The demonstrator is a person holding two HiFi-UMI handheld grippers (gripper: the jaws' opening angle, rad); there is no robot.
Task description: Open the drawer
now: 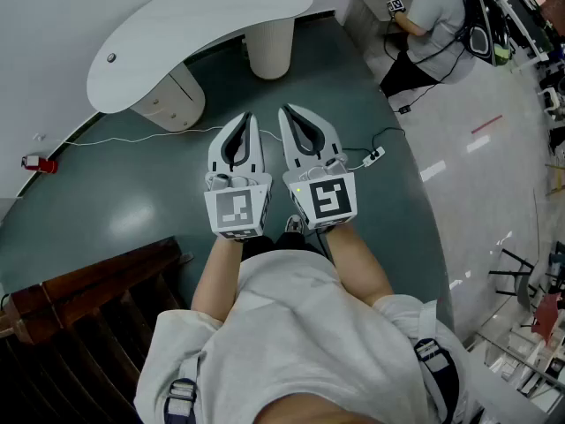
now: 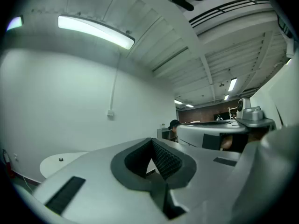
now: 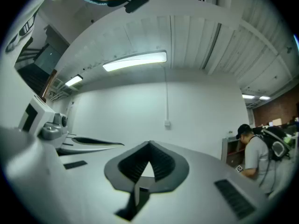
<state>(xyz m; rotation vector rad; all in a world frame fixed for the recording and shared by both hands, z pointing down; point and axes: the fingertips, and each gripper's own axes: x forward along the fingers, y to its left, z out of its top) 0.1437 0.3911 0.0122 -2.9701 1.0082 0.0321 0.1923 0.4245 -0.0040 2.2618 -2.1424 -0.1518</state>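
Note:
A rounded white drawer unit (image 1: 168,102) stands under the curved white desk (image 1: 194,25) at the far left, and its drawers look closed. My left gripper (image 1: 244,122) and right gripper (image 1: 290,113) are held side by side in front of my chest, well short of the unit, pointing level towards the wall. Both are shut with nothing between the jaws. In the left gripper view the left gripper (image 2: 152,142) has its tips together, with the desk (image 2: 58,164) low at the left. The right gripper view shows the right gripper (image 3: 149,146) shut in the same way.
A white column leg (image 1: 269,47) holds up the desk. A white cable (image 1: 132,137) and a power strip (image 1: 375,155) lie on the dark green floor. Dark wooden stairs (image 1: 88,299) drop away at the lower left. A person with a backpack (image 1: 437,16) stands at the upper right.

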